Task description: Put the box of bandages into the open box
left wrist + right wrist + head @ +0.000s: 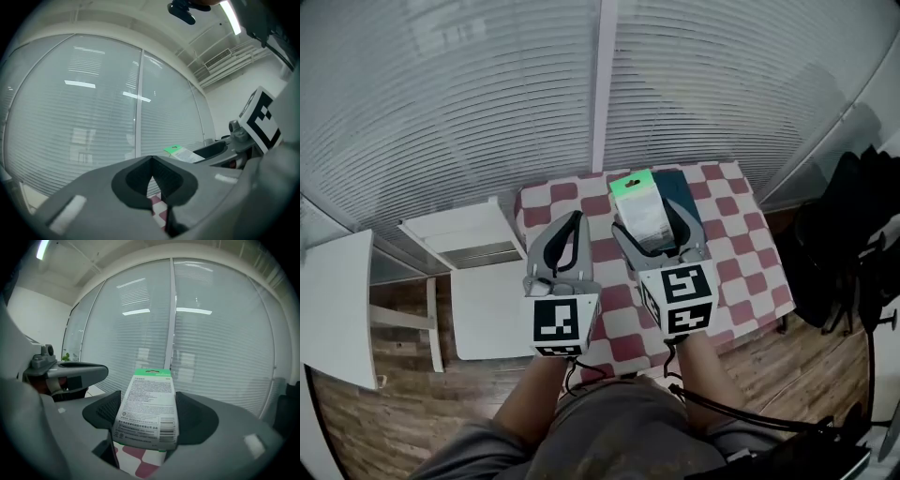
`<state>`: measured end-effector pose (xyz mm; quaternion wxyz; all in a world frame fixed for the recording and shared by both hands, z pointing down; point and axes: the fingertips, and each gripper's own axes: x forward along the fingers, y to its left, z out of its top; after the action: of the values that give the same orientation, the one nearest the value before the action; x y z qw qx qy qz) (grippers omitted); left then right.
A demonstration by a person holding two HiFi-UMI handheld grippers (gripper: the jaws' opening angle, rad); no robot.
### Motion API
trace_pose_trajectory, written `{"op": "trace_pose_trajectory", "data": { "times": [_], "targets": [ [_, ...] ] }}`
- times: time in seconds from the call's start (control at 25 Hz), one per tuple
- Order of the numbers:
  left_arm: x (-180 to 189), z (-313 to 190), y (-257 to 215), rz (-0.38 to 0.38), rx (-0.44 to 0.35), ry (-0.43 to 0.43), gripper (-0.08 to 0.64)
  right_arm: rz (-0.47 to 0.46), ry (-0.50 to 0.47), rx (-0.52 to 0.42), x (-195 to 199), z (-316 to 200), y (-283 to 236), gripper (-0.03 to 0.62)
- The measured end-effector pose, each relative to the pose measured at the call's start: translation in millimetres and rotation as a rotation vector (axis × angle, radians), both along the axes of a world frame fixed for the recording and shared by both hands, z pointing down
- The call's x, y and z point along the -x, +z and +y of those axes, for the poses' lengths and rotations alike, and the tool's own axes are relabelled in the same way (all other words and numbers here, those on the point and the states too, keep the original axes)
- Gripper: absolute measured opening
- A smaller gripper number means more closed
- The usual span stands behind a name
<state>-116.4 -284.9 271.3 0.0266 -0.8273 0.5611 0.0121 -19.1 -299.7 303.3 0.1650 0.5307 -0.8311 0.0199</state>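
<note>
While the right hand-held gripper [645,220] pinches the box of bandages [148,406] between its two dark pads, the left hand-held gripper [151,168] has its jaws pressed together on nothing. The box of bandages stands between the pads with its green top end pointing away, toward the window blinds [487,94], and its printed face turned to the camera. It is in the air above the worktop [741,253], which has a red and white checked cloth.

Just beyond the held box, a dark thing [682,187] lies on the worktop. It may be the open box, but I cannot tell. A white chair [483,272] stands beside the worktop on the left.

I judge that the carrying step is in hand: the grasp is done and the placing is not. The next move calls for finding the opening, bringing the box of bandages over it, lowering it inside, and only then spreading the jaws.
</note>
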Motion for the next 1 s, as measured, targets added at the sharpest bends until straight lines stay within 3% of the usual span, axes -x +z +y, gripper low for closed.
{"op": "trace_pose_trajectory", "data": {
  "times": [0.24, 0.52, 0.8, 1.0],
  "targets": [
    [-33, 7, -7, 0.022, -0.01, 0.055, 0.0, 0.015, 0.045, -0.016, -33, 15, -6, 0.391],
    [-86, 18, -8, 0.008, -0.002, 0.066, 0.0, 0.021, 0.067, 0.027, -91, 34, 17, 0.391],
    [-136, 27, 20, -0.027, 0.042, 0.09, 0.0, -0.008, 0.09, 0.126, -143, 46, 68, 0.391],
    [-154, 30, 52, -0.048, 0.134, 0.094, 0.0, -0.029, 0.096, 0.241, -163, 56, 124, 0.391]
  ]
}}
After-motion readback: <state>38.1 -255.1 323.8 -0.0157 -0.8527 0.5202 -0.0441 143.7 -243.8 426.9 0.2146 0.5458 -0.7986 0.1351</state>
